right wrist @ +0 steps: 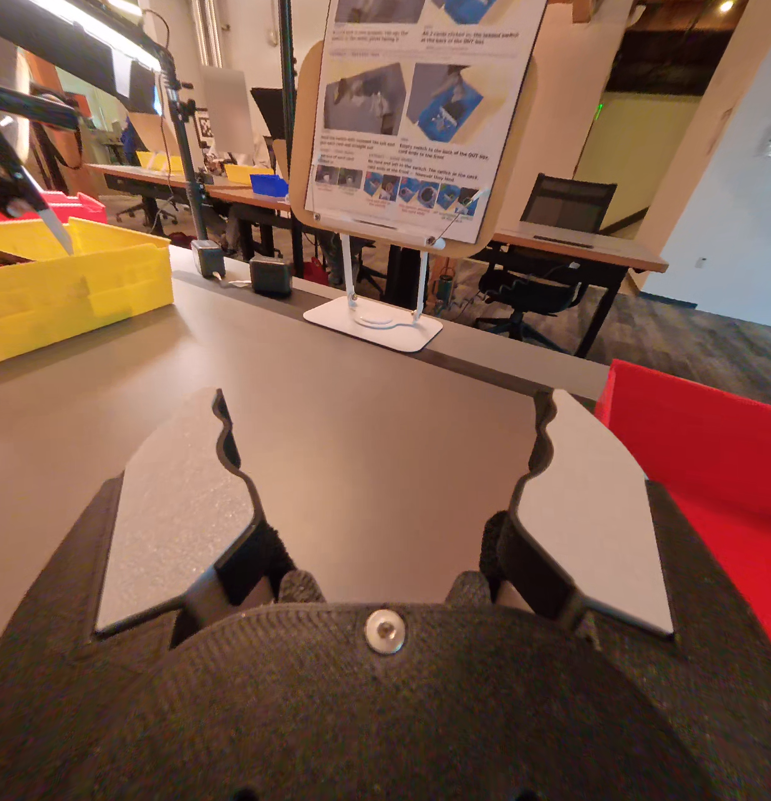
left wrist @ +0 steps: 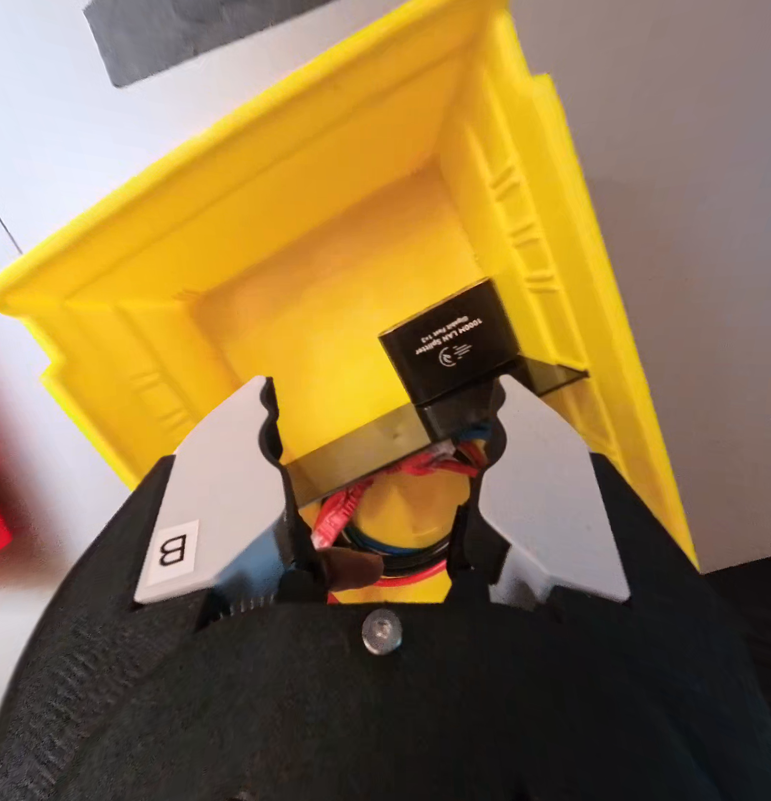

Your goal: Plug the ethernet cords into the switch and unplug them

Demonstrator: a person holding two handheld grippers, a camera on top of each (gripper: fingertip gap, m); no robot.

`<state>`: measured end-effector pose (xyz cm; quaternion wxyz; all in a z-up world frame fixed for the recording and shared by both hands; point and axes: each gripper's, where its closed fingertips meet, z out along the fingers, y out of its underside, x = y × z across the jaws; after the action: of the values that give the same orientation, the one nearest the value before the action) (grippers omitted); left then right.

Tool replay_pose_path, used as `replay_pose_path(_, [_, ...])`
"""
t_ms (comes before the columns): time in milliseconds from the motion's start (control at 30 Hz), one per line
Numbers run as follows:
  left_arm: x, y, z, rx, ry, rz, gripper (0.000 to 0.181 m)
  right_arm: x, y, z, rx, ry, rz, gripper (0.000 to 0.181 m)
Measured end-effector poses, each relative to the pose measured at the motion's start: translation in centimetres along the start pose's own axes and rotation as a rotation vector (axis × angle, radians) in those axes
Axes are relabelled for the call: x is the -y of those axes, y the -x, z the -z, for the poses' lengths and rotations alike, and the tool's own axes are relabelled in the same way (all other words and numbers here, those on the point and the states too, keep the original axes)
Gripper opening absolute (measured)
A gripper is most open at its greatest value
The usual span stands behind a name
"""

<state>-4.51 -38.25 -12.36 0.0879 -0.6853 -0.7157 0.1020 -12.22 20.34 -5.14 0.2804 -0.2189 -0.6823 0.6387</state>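
Above the yellow bin (left wrist: 288, 242), left tool (left wrist: 386, 416): fingers spread, nothing pinched, pointed down into the bin's near end. Just beyond the right fingertip (left wrist: 511, 396), item one: the switch (left wrist: 444, 346), a small black box with pale printing on its top face, lying inside the bin close to the right wall and partly over a dark translucent divider (left wrist: 366, 437) that crosses the bin. Whether the fingertip touches the switch cannot be told. Item two: the ethernet cords (left wrist: 401, 466), red and blue, bunched under and behind the divider and running up toward the switch's near end; whether any plug is seated cannot be told, the ports being hidden. Handling, by judgement: the switch looks light, rigid and smooth-cased, likely to slide on the plastic floor unless held across its two long sides; the cords look limp along their length, stiff only at the plugs, so the hold belongs on the plug body just behind the latch, not on the cable. Right tool (right wrist: 383, 433): fingers wide apart, empty, low over the bare grey counter (right wrist: 331, 411), well apart from the yellow bin. Surroundings: a red bin (right wrist: 700, 455) just beside the right tool's right finger; an illustrated instruction sheet on a white stand (right wrist: 375, 320) at the counter's far edge; two small black boxes (right wrist: 271, 275) near it; further desks and chairs beyond.
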Motion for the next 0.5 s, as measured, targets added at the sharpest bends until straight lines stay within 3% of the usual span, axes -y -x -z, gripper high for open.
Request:
replay_pose_path(267, [-3.1, 0.6, -6.1, -0.056, 0.375, -0.011, 0.096, -1.3, -1.1, -1.2, -0.030, 0.004, -0.002, 0.127])
replay_pose_path(433, [-1.4, -1.2, -6.8, -0.174, 0.304, 0.015, 0.098, -1.8, -1.3, -1.7, -0.029, 0.019, -0.015, 0.127])
replay_pose_path(500, [-1.8, -2.4, -7.0, -0.235, 0.339, 0.001, 0.098, -1.9, -1.4, -1.6, -0.040, 0.024, -0.005, 0.126])
